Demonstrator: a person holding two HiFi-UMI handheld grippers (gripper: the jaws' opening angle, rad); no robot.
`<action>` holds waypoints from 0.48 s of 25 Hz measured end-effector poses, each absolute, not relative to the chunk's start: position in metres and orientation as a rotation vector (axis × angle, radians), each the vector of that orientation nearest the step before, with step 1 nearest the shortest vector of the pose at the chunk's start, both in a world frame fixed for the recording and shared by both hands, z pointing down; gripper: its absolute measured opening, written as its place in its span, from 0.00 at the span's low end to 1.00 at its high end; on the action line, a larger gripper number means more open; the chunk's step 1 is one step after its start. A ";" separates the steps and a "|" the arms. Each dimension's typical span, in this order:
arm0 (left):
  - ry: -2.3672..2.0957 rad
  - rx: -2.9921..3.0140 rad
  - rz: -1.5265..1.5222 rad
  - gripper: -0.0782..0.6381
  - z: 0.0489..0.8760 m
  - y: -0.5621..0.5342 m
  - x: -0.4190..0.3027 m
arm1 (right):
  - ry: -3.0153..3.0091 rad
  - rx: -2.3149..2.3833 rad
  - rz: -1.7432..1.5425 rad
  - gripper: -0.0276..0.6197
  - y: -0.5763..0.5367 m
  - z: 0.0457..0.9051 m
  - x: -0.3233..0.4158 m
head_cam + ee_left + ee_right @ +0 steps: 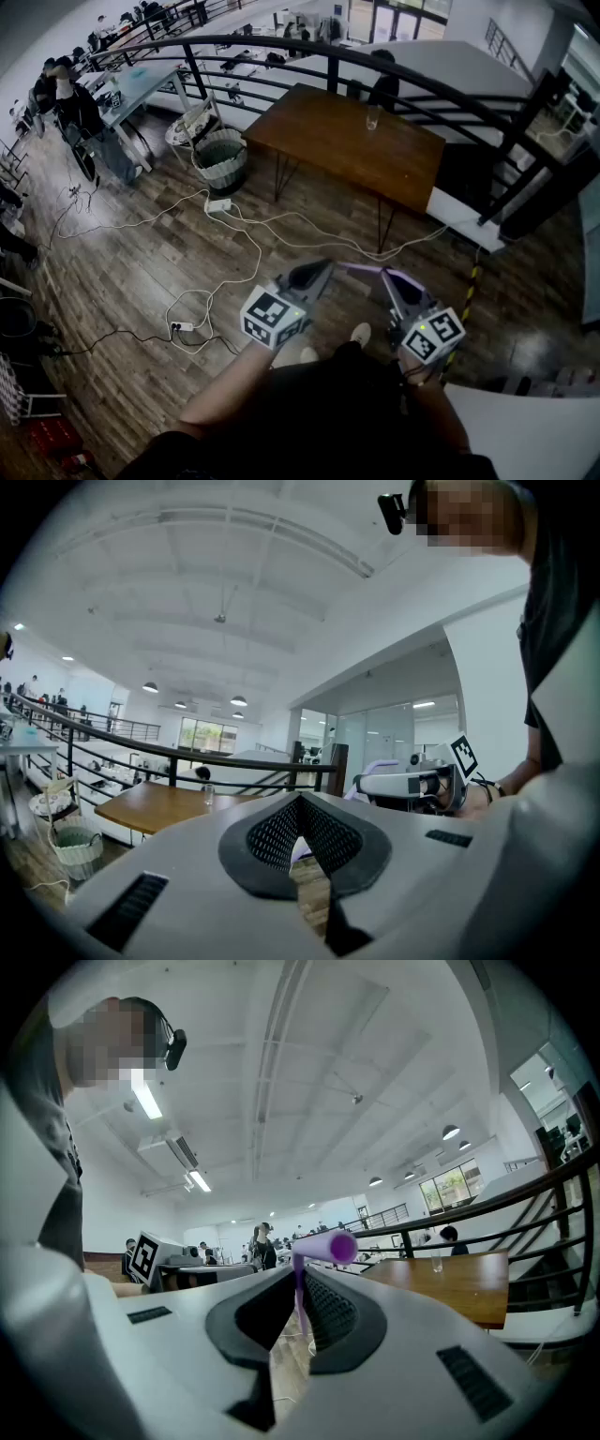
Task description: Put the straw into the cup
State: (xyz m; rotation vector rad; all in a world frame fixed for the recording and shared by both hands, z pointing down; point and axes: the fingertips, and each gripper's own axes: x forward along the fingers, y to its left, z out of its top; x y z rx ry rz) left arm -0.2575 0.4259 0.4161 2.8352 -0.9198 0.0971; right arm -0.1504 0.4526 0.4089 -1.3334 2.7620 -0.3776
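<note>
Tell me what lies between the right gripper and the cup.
Head view: wooden floor crossed by white cables, then bare tabletop before the cup.

surface: wooden table [347, 155] | on it: glass cup [373, 117], near far edge

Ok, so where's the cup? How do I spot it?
Look for the big brown table beside the black railing. Near its far edge stands the cup, small and see-through. It is the only thing on that table.
</note>
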 end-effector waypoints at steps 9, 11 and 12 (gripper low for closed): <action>-0.939 2.809 0.094 0.12 0.419 0.408 -0.252 | 2.771 -1.317 -0.399 0.10 0.435 0.412 -0.141; -0.941 2.807 0.096 0.12 0.418 0.400 -0.248 | 2.773 -1.311 -0.405 0.10 0.427 0.411 -0.138; -0.938 2.805 0.097 0.12 0.418 0.395 -0.245 | 2.769 -1.310 -0.410 0.10 0.423 0.411 -0.135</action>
